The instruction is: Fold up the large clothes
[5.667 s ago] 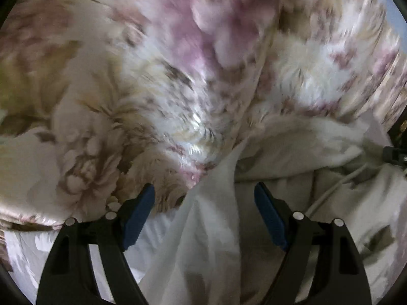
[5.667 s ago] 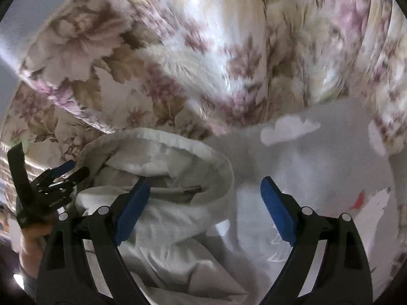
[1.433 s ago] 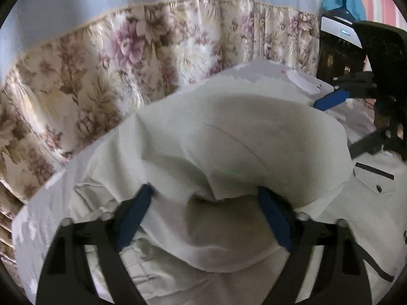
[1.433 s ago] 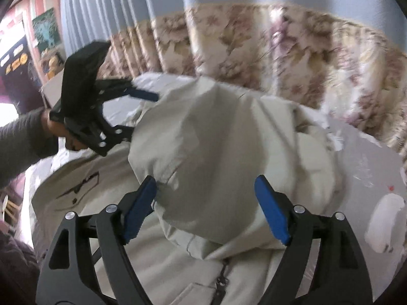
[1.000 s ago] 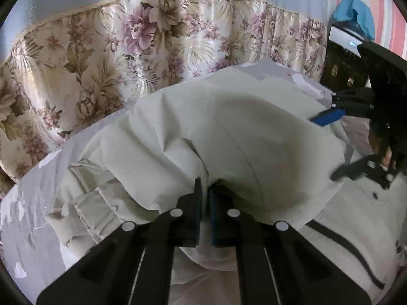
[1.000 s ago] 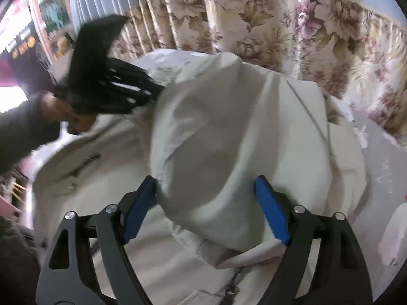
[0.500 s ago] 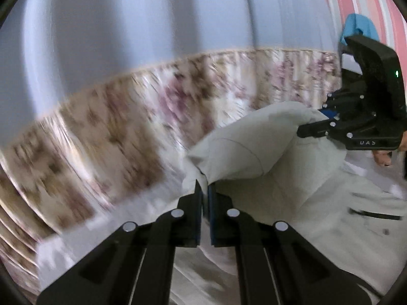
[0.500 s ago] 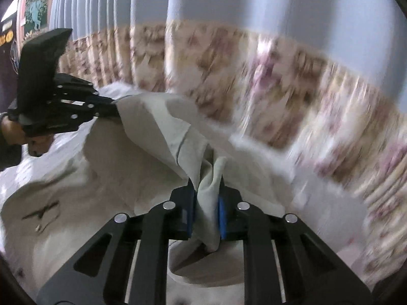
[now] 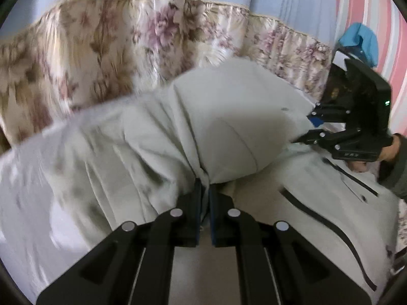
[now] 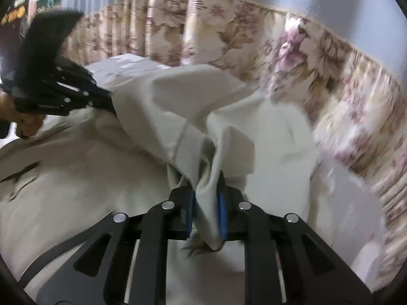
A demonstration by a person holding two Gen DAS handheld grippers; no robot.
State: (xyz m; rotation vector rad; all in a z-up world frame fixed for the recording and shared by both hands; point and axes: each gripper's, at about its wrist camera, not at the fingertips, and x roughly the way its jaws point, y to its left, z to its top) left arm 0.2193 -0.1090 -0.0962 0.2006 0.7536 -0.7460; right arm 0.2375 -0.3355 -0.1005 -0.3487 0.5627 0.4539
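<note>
A large cream hooded jacket (image 9: 318,203) with black zips lies spread on the bed. Its hood (image 9: 229,127) is lifted and stretched between both grippers. My left gripper (image 9: 204,190) is shut on one bunched edge of the hood. In the right wrist view my right gripper (image 10: 206,200) is shut on the other edge of the hood (image 10: 178,106), with cloth squeezed between the blue pads (image 10: 190,211). Each wrist view shows the other gripper at the far end of the hood: the right gripper (image 9: 305,132) held by a hand, and the left gripper (image 10: 106,101).
A floral curtain (image 9: 101,58) with a blue upper part hangs close behind the bed. A pale grey bedsheet (image 10: 351,203) shows beside the jacket. At the right stand a pink striped wall (image 9: 376,25) and a blue object (image 9: 361,40).
Both grippers closed on the hood's edges within the last second and raised it; since half a second ago they have come lower, and the hood is pulled wider between them.
</note>
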